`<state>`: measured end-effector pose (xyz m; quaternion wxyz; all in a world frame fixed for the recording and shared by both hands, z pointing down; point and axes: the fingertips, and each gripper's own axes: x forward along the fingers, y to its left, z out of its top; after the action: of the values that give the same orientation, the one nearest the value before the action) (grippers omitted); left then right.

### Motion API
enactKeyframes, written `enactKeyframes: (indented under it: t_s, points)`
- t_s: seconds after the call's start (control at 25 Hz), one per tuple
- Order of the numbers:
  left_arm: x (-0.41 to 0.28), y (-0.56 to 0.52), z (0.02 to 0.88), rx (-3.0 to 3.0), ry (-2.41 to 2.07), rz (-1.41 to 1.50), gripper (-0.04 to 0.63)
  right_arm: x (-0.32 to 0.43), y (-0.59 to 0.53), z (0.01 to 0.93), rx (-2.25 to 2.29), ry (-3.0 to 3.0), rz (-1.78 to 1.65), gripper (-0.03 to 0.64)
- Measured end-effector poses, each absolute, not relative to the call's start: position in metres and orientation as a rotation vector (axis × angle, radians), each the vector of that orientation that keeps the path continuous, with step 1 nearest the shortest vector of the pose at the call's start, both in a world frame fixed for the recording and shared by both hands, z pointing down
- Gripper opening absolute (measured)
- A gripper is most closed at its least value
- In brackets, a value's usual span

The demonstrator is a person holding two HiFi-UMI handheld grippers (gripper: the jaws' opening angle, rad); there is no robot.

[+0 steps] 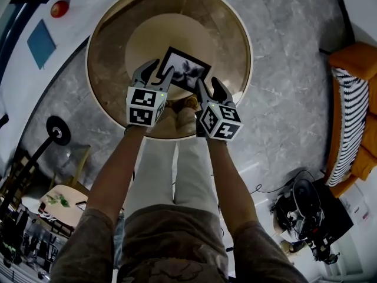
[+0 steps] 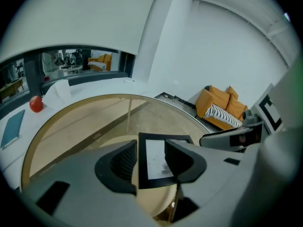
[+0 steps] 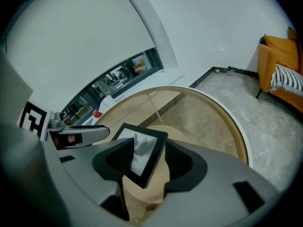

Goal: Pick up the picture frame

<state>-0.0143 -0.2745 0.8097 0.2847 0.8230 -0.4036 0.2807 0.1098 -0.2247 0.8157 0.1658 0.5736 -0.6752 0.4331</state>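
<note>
The black picture frame [image 1: 184, 69] with a pale print lies flat on the round glass table [image 1: 230, 40], above the table's tan base. My left gripper [image 1: 156, 71] hovers at the frame's near left corner. Its jaws stand apart, with the frame's left edge [image 2: 142, 160] showing in the gap and no pad pressing on it. My right gripper [image 1: 211, 87] is at the near right corner, also open. The frame's right edge [image 3: 154, 157] lies between its jaws, a gap showing beside it. Each gripper appears in the other's view: the right gripper [image 2: 227, 138] and the left gripper [image 3: 78, 135].
A red ball-like thing [image 1: 59, 9] and a blue book [image 1: 41, 43] lie on the white ledge beyond the table. An orange sofa with a striped cushion [image 1: 353, 99] stands to the right. A black stand [image 1: 57, 131] and equipment [image 1: 306, 208] are on the floor.
</note>
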Motion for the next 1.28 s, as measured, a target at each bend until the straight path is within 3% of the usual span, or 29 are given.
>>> enactKeyframes:
  t_s: [0.72, 1.28]
  points:
    - [-0.013, -0.277, 0.852, 2.158, -1.014, 0.848, 0.164, 0.106, -0.223, 0.851, 1.623, -1.84, 1.286, 0.196]
    - [-0.011, -0.274, 0.851, 2.162, -1.017, 0.822, 0.126, 0.106, -0.223, 0.853, 1.619, -1.797, 1.22, 0.121]
